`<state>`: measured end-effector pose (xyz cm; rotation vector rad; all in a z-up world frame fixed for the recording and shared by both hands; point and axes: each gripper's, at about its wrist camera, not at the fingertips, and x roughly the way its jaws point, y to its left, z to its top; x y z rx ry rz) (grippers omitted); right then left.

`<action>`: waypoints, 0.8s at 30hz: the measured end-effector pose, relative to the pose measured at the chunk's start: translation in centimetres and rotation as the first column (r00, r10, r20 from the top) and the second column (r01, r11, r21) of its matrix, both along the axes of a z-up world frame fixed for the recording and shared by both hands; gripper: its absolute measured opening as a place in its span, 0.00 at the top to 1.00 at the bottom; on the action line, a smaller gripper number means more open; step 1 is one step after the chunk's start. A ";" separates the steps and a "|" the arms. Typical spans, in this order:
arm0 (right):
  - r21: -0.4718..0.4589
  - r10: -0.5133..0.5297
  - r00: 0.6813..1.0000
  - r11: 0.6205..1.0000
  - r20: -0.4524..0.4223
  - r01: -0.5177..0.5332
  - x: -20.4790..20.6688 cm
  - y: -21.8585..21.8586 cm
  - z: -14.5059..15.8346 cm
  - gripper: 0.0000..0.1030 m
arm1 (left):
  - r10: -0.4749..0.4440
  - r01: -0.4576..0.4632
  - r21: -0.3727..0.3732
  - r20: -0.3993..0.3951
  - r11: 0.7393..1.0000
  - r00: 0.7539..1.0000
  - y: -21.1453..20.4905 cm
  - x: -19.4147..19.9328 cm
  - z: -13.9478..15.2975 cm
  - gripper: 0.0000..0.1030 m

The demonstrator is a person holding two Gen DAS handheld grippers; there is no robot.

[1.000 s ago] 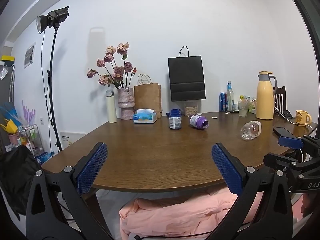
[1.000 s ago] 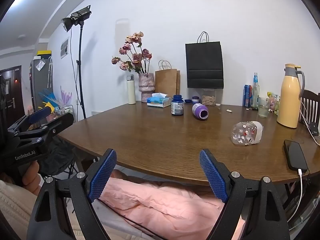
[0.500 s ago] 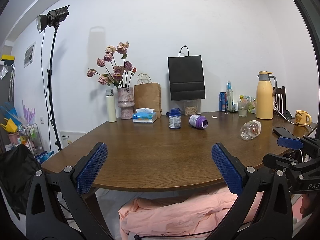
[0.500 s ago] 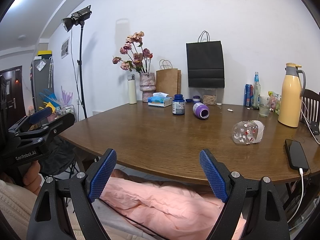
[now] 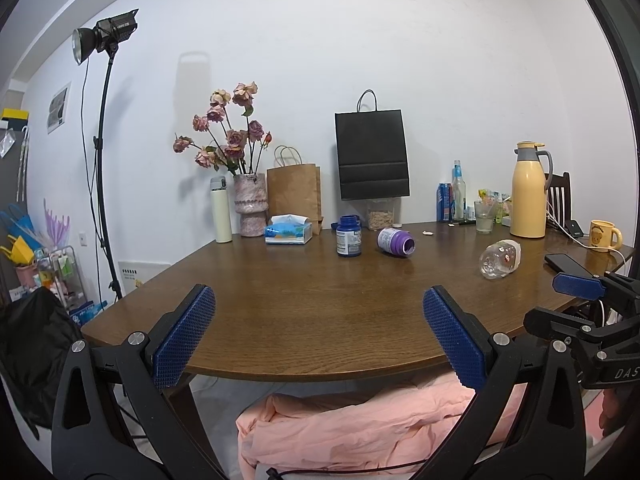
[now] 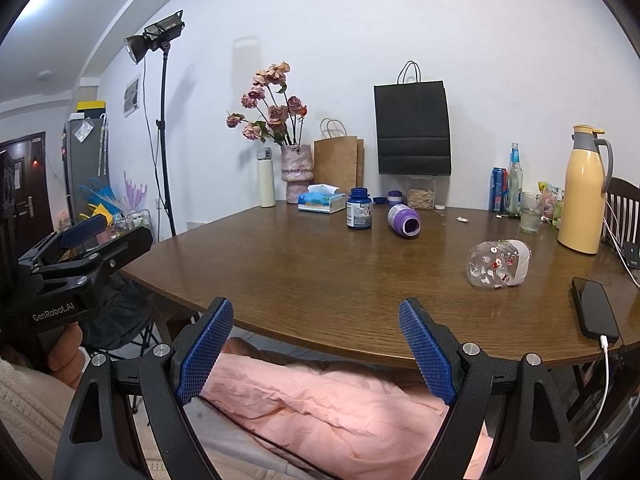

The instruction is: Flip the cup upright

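A clear patterned cup (image 6: 498, 264) lies on its side on the brown wooden table (image 6: 320, 272), right of centre; it also shows in the left wrist view (image 5: 500, 259). My right gripper (image 6: 316, 352) is open and empty, held at the table's near edge, well short of the cup. My left gripper (image 5: 318, 336) is open and empty, also at the near edge, left of the cup. The right gripper's side shows at the left wrist view's right edge (image 5: 580, 286).
A purple jar (image 6: 405, 221) lies on its side beside an upright blue bottle (image 6: 359, 208). A phone (image 6: 594, 308) on a cable lies at the right edge. A yellow flask (image 6: 582, 196), glass (image 6: 530, 212), bottles, tissue box (image 6: 321, 200), vase and bags stand at the back.
Both views have drifted very slightly; the grippers stay open and nothing on the table has moved.
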<state>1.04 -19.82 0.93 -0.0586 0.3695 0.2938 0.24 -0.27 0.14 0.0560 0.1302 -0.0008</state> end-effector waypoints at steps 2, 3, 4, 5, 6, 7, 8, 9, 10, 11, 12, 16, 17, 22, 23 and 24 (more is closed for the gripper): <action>0.000 -0.001 1.000 1.000 0.000 0.001 0.0 0.0 0.0 0.14 | 0.000 0.000 0.000 0.000 1.000 1.000 0.0 0.0 0.0 0.00; 0.000 -0.001 1.000 1.000 0.000 0.001 -0.1 0.1 0.0 0.14 | 0.000 0.000 0.000 0.000 1.000 1.000 0.0 0.0 0.0 0.00; 0.001 0.000 1.000 1.000 0.000 0.000 0.0 0.0 0.0 0.14 | 0.001 -0.001 0.000 0.001 1.000 1.000 0.0 0.0 0.0 0.00; 0.000 0.000 1.000 1.000 -0.001 0.000 0.0 0.0 0.0 0.14 | 0.000 0.000 0.000 0.000 1.000 1.000 0.0 0.0 0.0 0.00; 0.000 -0.001 1.000 1.000 -0.001 0.001 0.0 0.0 0.0 0.14 | 0.001 -0.001 -0.001 -0.001 1.000 1.000 0.0 0.0 0.0 0.00; 0.001 0.000 1.000 1.000 0.000 0.000 0.0 0.0 0.0 0.14 | 0.001 -0.001 -0.001 -0.001 1.000 1.000 0.0 0.0 0.0 0.00; 0.001 0.000 1.000 1.000 0.000 0.000 0.0 0.0 0.0 0.14 | 0.001 -0.001 -0.002 -0.001 1.000 1.000 0.3 -0.2 0.0 0.00; 0.000 -0.001 1.000 1.000 0.000 0.001 0.0 0.0 0.0 0.14 | 0.001 -0.001 -0.001 0.000 1.000 1.000 0.3 -0.2 0.0 0.00; 0.000 0.000 1.000 1.000 0.001 0.000 0.0 0.1 -0.2 0.14 | 0.001 -0.001 -0.001 0.000 1.000 1.000 0.3 -0.2 0.0 0.00; 0.000 0.001 1.000 1.000 0.000 -0.001 -0.1 0.2 -0.2 0.14 | 0.001 -0.001 -0.001 -0.001 1.000 1.000 0.3 -0.2 0.0 0.00; 0.000 0.001 1.000 1.000 0.000 -0.001 -0.1 0.2 -0.2 0.14 | 0.000 0.000 -0.001 0.000 1.000 1.000 0.3 -0.1 0.0 0.00; 0.000 0.000 1.000 1.000 0.000 0.000 0.0 0.2 -0.2 0.14 | 0.001 -0.001 -0.001 -0.001 1.000 1.000 0.3 -0.1 0.0 0.00; 0.000 0.000 1.000 1.000 0.000 0.000 0.0 0.1 -0.2 0.14 | 0.001 -0.001 -0.002 -0.002 1.000 1.000 0.3 -0.1 0.0 0.00; 0.001 0.000 1.000 1.000 -0.001 0.000 0.0 0.1 -0.2 0.14 | 0.001 -0.001 -0.002 -0.002 1.000 1.000 0.3 -0.1 0.0 0.00; 0.001 0.001 1.000 1.000 -0.001 -0.001 0.0 0.1 -0.2 0.14 | 0.001 -0.001 -0.002 -0.002 1.000 1.000 0.3 -0.1 0.0 0.00; 0.001 0.001 1.000 1.000 -0.001 -0.001 0.0 0.1 -0.2 0.14 | 0.001 -0.001 -0.001 -0.002 1.000 1.000 0.3 -0.1 0.0 0.00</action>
